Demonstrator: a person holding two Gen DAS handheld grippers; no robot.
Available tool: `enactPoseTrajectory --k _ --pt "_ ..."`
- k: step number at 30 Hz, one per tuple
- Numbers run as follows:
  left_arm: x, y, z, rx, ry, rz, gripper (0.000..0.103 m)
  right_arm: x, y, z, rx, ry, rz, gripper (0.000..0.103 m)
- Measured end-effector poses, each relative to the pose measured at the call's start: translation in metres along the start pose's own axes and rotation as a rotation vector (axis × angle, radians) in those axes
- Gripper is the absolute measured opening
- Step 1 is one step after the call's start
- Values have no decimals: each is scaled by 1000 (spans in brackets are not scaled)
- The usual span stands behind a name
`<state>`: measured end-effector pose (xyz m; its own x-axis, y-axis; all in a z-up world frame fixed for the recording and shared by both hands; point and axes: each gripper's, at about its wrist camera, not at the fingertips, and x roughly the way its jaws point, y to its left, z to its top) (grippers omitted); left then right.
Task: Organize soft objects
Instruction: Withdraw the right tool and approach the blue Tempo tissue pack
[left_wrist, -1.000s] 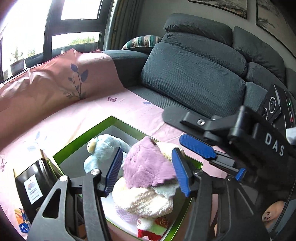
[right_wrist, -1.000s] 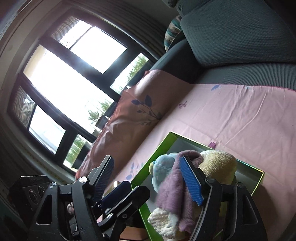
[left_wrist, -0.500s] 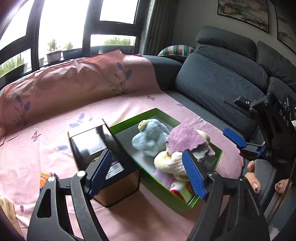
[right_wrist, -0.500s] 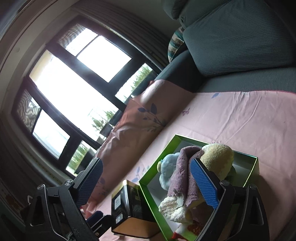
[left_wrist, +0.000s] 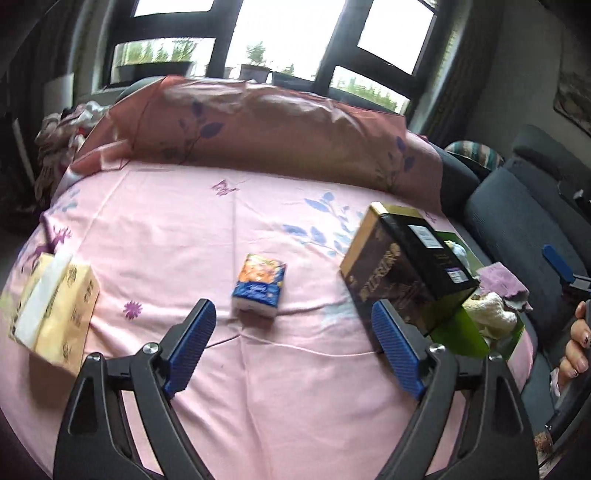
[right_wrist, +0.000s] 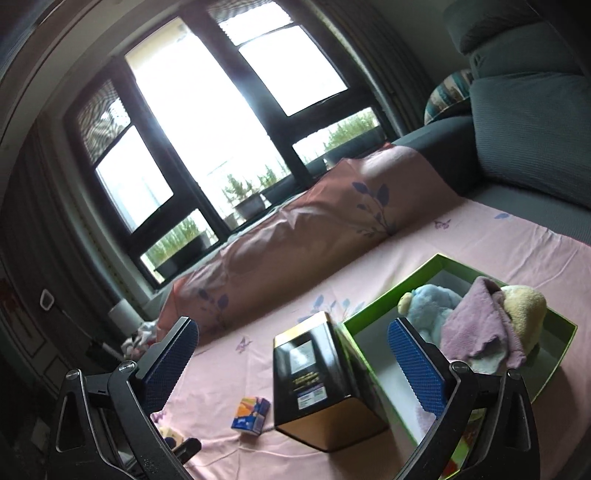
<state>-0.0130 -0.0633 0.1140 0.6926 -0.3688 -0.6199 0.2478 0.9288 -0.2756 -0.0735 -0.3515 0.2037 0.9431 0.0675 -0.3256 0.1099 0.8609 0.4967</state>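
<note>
While both claws hang apart and empty, part of the sorting looks done.
Left gripper (left_wrist: 291, 349) faces the tissue pack (left_wrist: 259, 289) on the pink sheet (left_wrist: 155, 236); right gripper (right_wrist: 291, 363) overlooks the green box (right_wrist: 373, 314), holding plush toys (right_wrist: 436, 308) and purple cloth (right_wrist: 476, 325).

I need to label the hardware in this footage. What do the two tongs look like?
The left tongs and the right tongs match: black, angular frames with triangular cut-outs, silver pivot screws, and two flat fingers faced with ribbed blue pads. No cables or markings show on them.
</note>
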Motion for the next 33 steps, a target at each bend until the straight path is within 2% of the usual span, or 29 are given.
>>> enactPoseTrajectory --k 3,6,10,15,19,21,27,30,31,33 --pt "3 38 -11 -113 0 60 86 14 24 -11 -45 44 20 103" --pt "4 60 -12 -169 22 181 85 32 48 -26 -86 106 17 103" --pt "-7 80 -10 -182 -25 193 86 63 82 -52 -174 200 6 103" --pt "-9 101 -13 -199 2 243 86 112 114 -92 -225 365 9 103" --pt "-24 113 -13 -224 -46 286 86 157 127 -123 -228 511 -1 103" --pt "-32 119 -13 -234 -71 317 86 180 132 -137 -235 553 -30 103" --pt "-38 125 -13 -230 -62 309 86 222 132 -176 -442 570 -237 103" --pt "-39 124 -12 -223 -65 304 86 234 118 -181 -426 594 -283 102" --pt "-38 123 -11 -220 -65 303 86 236 114 -182 -412 596 -290 100" --pt "-38 122 -12 -216 -63 301 86 239 108 -183 -397 611 -290 83"
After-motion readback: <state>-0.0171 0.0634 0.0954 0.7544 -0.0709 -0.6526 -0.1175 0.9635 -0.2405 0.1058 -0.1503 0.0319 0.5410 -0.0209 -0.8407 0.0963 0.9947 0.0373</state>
